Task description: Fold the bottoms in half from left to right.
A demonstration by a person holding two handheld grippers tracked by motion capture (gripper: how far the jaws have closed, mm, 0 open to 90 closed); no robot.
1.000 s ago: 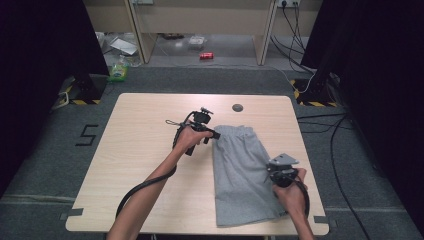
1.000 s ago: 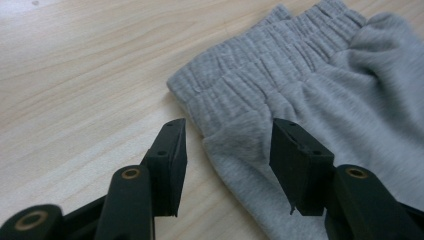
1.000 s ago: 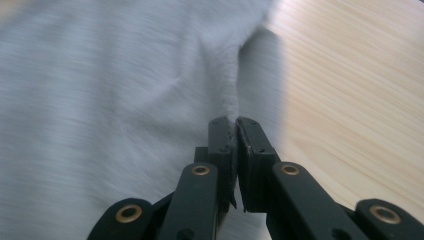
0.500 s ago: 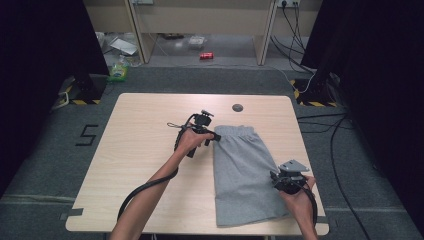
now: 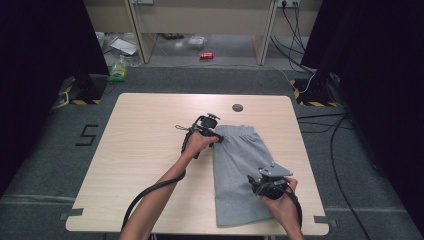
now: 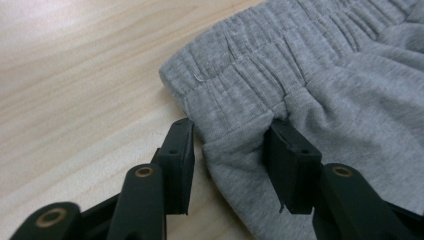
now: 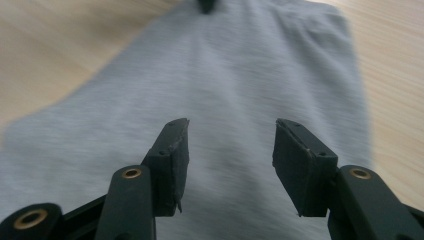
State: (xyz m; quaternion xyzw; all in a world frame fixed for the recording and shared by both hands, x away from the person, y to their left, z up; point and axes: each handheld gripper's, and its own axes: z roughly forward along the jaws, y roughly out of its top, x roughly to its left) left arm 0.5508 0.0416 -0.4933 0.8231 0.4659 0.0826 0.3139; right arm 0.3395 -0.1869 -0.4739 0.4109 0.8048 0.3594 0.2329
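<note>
Grey shorts [image 5: 240, 165] lie folded lengthwise on the right half of the wooden table [image 5: 140, 150], waistband at the far end. My left gripper [image 5: 217, 139] is at the waistband's left corner. In the left gripper view its jaws [image 6: 232, 142] straddle the elastic waistband [image 6: 240, 95]; they have just been closing, and a span of slack cloth lies between the pads, which touch it without pinching. My right gripper [image 5: 256, 184] hovers over the shorts' near part. Its jaws [image 7: 230, 150] have just been opening and stand open above the cloth [image 7: 225, 75] with nothing between them.
A small dark round disc [image 5: 237, 107] sits on the table beyond the shorts. The table's left half is bare wood. On the floor behind lie a red can [image 5: 206, 55], a green bottle [image 5: 119, 70] and cables [image 5: 320, 125].
The right gripper has let go at the shorts' right edge and shifted towards the near side, jaws now apart. The left gripper has settled lower on the waistband corner.
</note>
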